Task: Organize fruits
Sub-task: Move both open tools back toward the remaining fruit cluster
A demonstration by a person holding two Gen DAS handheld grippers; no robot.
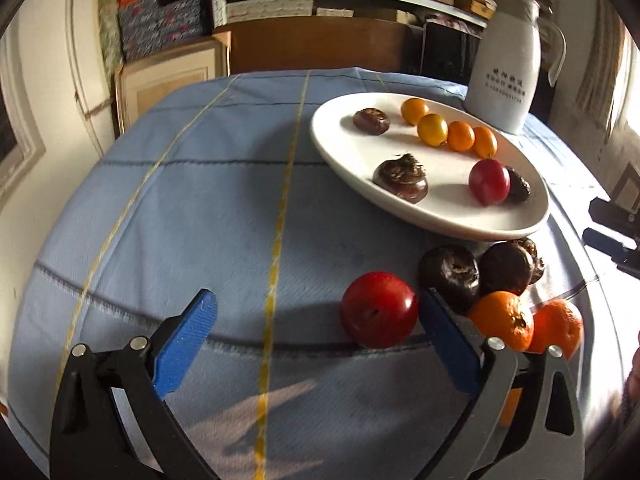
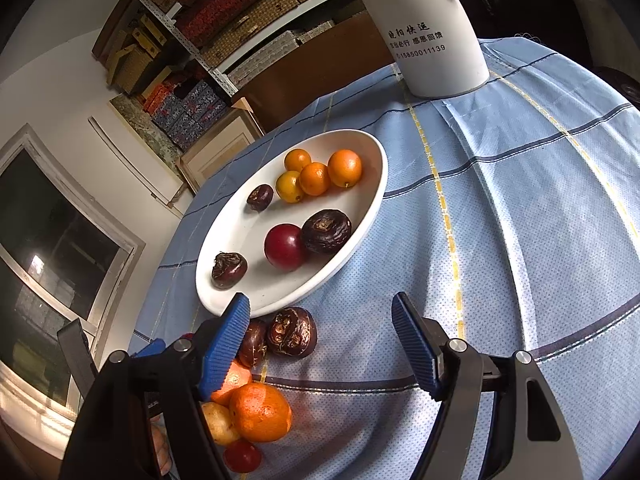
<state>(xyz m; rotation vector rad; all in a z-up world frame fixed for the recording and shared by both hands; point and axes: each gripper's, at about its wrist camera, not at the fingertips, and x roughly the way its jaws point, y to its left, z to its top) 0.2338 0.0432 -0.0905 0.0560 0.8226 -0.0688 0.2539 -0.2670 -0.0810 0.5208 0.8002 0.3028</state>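
Note:
A white oval plate (image 1: 400, 204) (image 2: 240, 236) holds several small orange kumquats (image 1: 432, 130) (image 2: 316, 178), three dark chestnut-like fruits (image 1: 402, 178) (image 2: 326, 230) and a red plum (image 1: 489, 182) (image 2: 285, 247). On the cloth below the plate lie a red plum (image 1: 378, 310), dark fruits (image 1: 450, 272) (image 2: 292, 332) and mandarins (image 1: 504, 320) (image 2: 260, 412). My left gripper (image 1: 316, 320) is open, its right finger beside the loose plum. My right gripper (image 2: 320, 344) is open and empty, just right of the pile.
A white jug (image 1: 506, 72) (image 2: 424, 24) stands behind the plate. The blue checked cloth (image 1: 200, 220) (image 2: 520, 200) covers the round table. A small red fruit (image 2: 242, 456) and a yellowish one (image 2: 218, 422) lie near the mandarin. Shelves with boxes stand behind.

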